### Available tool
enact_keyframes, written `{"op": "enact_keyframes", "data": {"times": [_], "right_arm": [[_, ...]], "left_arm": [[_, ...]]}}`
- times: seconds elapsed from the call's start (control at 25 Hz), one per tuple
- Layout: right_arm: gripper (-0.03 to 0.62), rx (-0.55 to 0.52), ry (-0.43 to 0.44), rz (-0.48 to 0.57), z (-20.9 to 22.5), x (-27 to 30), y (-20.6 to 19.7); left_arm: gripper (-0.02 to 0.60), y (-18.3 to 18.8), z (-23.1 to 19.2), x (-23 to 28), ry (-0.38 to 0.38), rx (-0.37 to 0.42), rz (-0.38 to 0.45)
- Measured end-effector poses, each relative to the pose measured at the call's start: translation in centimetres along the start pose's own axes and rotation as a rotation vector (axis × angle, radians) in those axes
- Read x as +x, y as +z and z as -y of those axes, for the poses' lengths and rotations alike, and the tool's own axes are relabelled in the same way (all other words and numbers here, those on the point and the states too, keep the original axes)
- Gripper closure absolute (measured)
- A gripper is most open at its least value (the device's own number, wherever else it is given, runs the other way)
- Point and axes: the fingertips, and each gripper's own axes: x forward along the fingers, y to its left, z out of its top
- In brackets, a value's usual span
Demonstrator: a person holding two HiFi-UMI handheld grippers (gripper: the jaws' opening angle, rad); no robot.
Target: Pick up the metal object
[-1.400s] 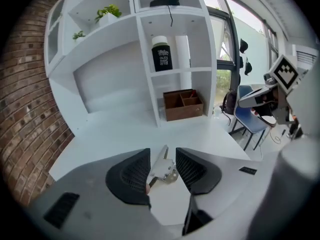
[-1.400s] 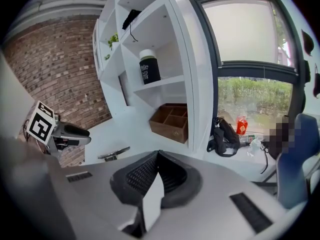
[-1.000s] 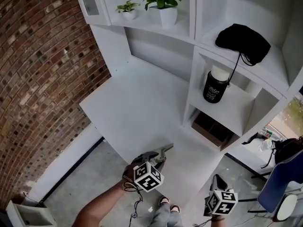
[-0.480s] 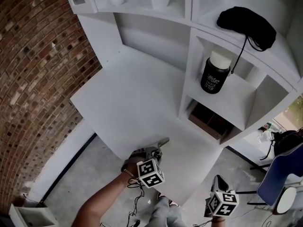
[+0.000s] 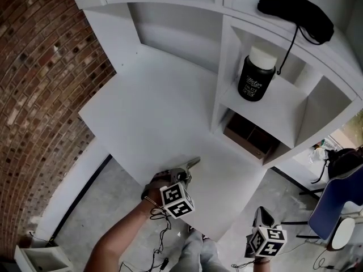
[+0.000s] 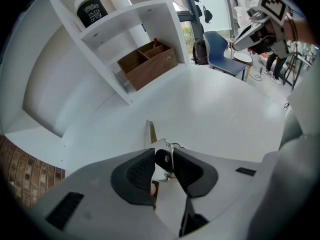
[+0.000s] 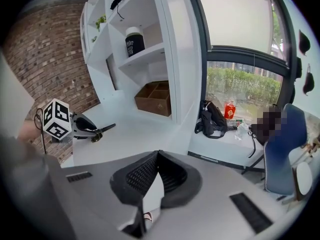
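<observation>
The metal object [image 6: 150, 132] is a slim tool with a flat blade that sticks out forward from my left gripper [image 6: 162, 155], which is shut on its dark handle end. In the head view, the left gripper [image 5: 182, 177] is over the near edge of the white table [image 5: 153, 118], and the metal object [image 5: 192, 163] points toward the shelves. I cannot tell whether the blade touches the top. My right gripper [image 5: 261, 214] hangs off the table's right corner, its jaws [image 7: 155, 156] shut on nothing. The right gripper view shows the left gripper [image 7: 87, 126] from the side.
A white shelf unit stands at the table's right with a black jar [image 5: 255, 78], a black bag [image 5: 295, 10] and a wooden divided box [image 5: 249, 137]. A brick wall [image 5: 39, 84] runs along the left. A blue chair [image 5: 340, 203] stands at the lower right.
The head view has tilted down, so the shelves sit higher in the picture. The left gripper keeps its hold on the metal object at the table's near edge. The right gripper has barely moved.
</observation>
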Motion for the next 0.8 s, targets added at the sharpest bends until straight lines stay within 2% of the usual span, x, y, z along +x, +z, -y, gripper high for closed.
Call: {"op": "enact_keyframes", "data": {"times": [0.2,0.48,0.8], "right_arm": [[0.592,0.000,0.004,0.007,-0.1,0.0,0.4],[0.592,-0.002,-0.003,0.013,0.0,-0.3,0.8],[0.592,-0.005,-0.013,0.026,0.0,-0.8,1.5]], "left_arm": [[0.488,0.0,-0.1,0.0,0.005,0.026,-0.008],[0.521,0.1,-1.1,-0.5,0.008,0.004,0.003],[0.558,0.2,-2.1,-0.9,0.023,0.037,-0.003]]}}
